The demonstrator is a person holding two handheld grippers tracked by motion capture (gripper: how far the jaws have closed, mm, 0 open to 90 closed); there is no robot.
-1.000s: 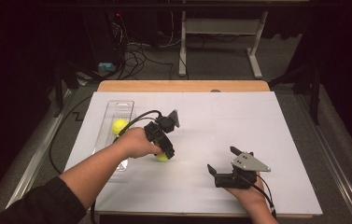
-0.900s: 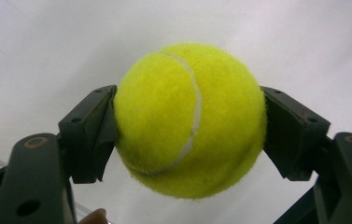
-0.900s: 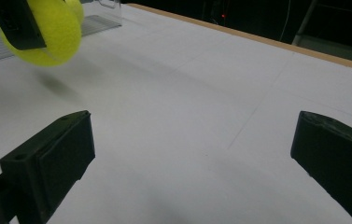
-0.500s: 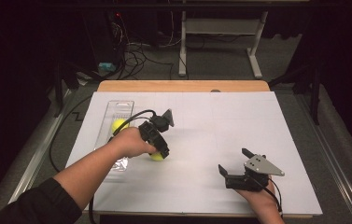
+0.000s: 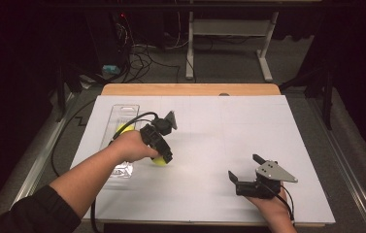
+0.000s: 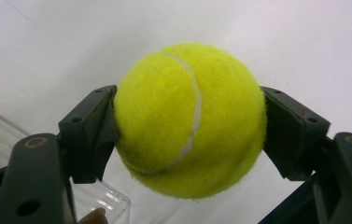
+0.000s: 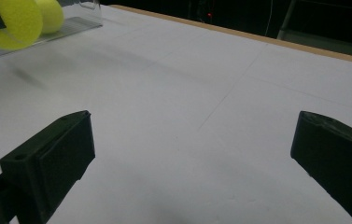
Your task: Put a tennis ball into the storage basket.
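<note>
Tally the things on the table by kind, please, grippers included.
Tennis balls: 2, one in the left gripper fingers, one in the clear tray
Clear plastic trays: 1
Grippers: 2, counting the right gripper
Total: 5

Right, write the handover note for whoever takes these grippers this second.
Left gripper: shut on a tennis ball, held beside the clear tray at the table's left.
Right gripper: open, holding nothing, low over the white table at the near right.
Second tennis ball: already lying in the tray.
Done: one ball in the tray, one gripped.
Left, probably: set the gripped ball into the tray beside the first, then let go.
</note>
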